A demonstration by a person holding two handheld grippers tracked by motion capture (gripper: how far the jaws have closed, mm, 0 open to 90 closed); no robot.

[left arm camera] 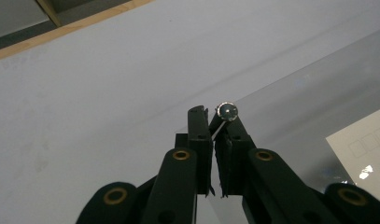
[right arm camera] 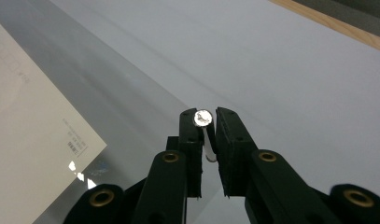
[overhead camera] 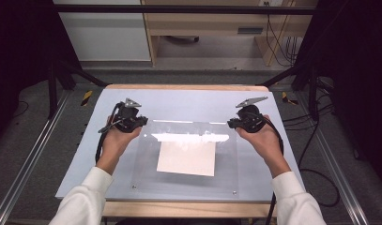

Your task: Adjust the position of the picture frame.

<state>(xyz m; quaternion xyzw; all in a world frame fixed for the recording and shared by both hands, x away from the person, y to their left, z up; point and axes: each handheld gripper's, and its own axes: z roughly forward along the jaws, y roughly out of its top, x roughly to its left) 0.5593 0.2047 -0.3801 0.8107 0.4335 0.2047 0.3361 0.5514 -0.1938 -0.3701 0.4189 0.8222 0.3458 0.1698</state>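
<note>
Two grippers, one clear acrylic sheet, one paper.
Left gripper (overhead camera: 142,121) pinches the clear sheet (overhead camera: 186,185) at its far left corner, jaws pressed on the edge beside one silver stud (left arm camera: 226,111); right gripper (overhead camera: 231,123) likewise pinches the far right corner, beside a second stud (right arm camera: 202,117). Between the grippers, nearer the person, one cream paper (overhead camera: 187,158) lies under the sheet. Two more studs mark the near corners. Blue-grey table (overhead camera: 188,101) extends beyond.

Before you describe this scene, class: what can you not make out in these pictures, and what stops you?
- Printing on the paper sheet: too small in the high view, cut off by the edge in both gripper views.
- Far edge of the clear plate: washed out by glare in the high view.
- Plate corners with metal studs: partly hidden by the left gripper and right gripper fingers.
</note>
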